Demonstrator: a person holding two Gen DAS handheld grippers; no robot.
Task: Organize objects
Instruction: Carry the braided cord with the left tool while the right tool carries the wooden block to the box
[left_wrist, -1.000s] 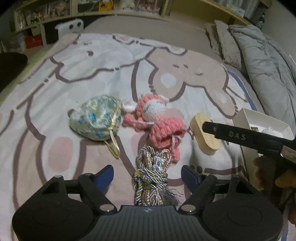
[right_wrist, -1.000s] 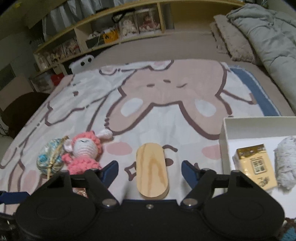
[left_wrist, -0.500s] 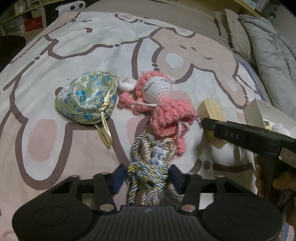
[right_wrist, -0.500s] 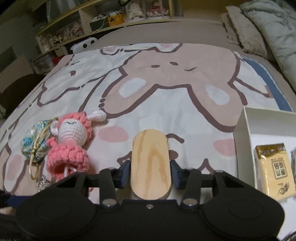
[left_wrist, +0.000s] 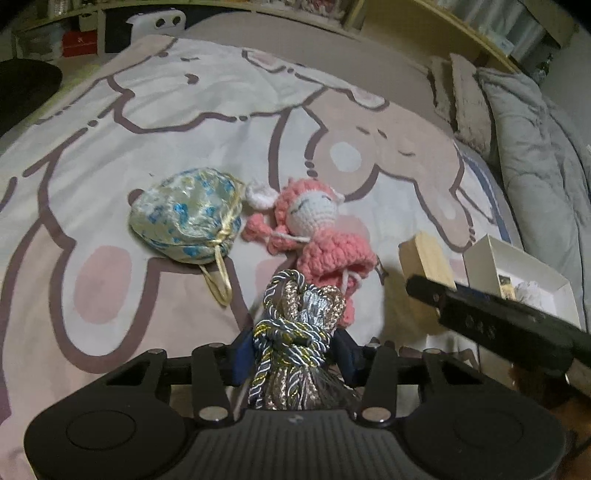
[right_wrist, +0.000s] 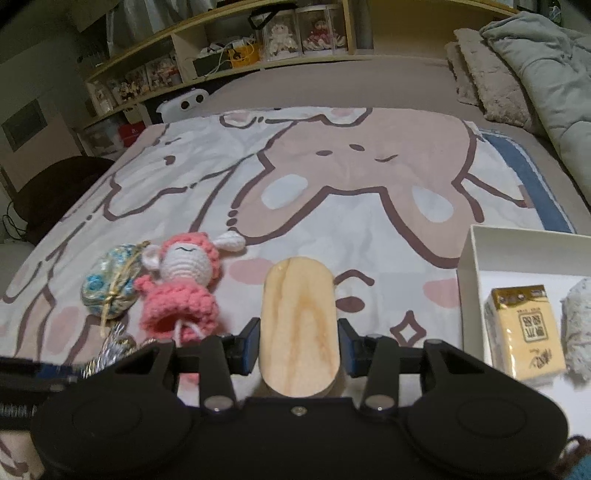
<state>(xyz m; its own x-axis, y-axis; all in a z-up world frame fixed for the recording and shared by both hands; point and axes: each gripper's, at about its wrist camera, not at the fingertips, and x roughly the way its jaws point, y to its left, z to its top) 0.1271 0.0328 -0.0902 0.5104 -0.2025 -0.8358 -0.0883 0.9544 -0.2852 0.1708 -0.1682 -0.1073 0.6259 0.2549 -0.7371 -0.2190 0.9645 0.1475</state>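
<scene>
My left gripper (left_wrist: 293, 354) is shut on a knotted bundle of braided silver and gold cord (left_wrist: 295, 328), held just above the bedspread. My right gripper (right_wrist: 297, 347) is shut on an oval wooden block (right_wrist: 298, 325); the block also shows in the left wrist view (left_wrist: 428, 258). A pink crocheted doll (left_wrist: 317, 229) and a blue-and-cream drawstring pouch (left_wrist: 188, 218) lie side by side on the bed, beyond the left gripper. They also show at left in the right wrist view, doll (right_wrist: 181, 284) and pouch (right_wrist: 109, 288).
A white open box (right_wrist: 469, 280) sits at right, holding a yellow packet (right_wrist: 524, 328) and a white fluffy item (right_wrist: 578, 325). A grey duvet (left_wrist: 535, 147) and pillows (right_wrist: 491, 81) lie at far right. Shelves (right_wrist: 221, 62) run behind the bed.
Both grippers closed from open: the left onto the cord bundle, the right onto the wooden block. Both have since lifted a little with their objects.
</scene>
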